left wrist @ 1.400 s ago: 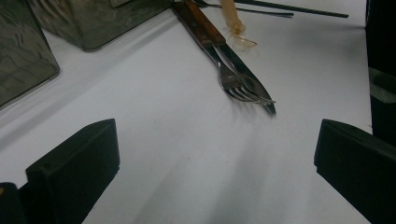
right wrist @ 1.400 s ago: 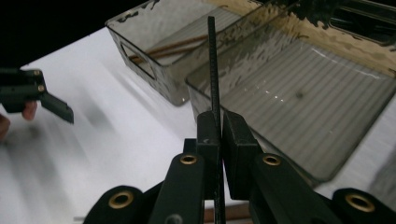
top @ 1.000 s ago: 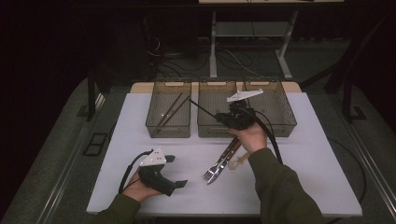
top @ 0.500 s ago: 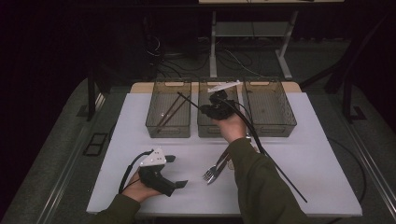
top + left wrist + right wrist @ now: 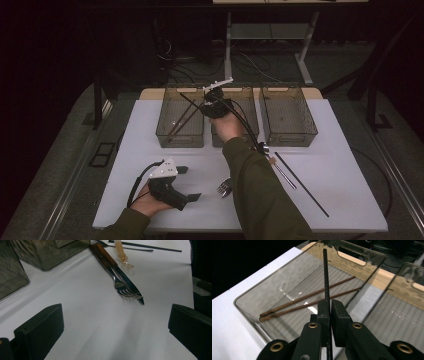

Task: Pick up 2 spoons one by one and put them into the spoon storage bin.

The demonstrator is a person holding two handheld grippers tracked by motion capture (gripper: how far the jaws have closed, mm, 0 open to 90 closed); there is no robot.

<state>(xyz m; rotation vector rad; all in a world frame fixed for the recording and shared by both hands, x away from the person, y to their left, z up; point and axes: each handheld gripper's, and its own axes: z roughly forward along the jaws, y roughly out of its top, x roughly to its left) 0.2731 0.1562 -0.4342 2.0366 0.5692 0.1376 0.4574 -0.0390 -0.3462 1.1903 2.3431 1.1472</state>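
The right gripper point(image 5: 327, 307) pinches a black chopstick point(image 5: 325, 270) between its jaws and holds it over the left bin point(image 5: 181, 116), where two brown chopsticks point(image 5: 312, 300) already lie on the ribbed floor. The black chopstick looks thin, stiff and light, with small ridges along it, so I think it will not bend, but it can turn easily in the grip because it is held at one spot only. A hold nearer to its middle would keep it more steady. The left gripper point(image 5: 172, 187) rests on the white table point(image 5: 340, 150) with its jaws spread wide and nothing between them. In front of it lie a fork point(image 5: 120, 286) and a knife point(image 5: 127, 283) with a wooden handle, and another black chopstick point(image 5: 301, 184) is on the table's right part.
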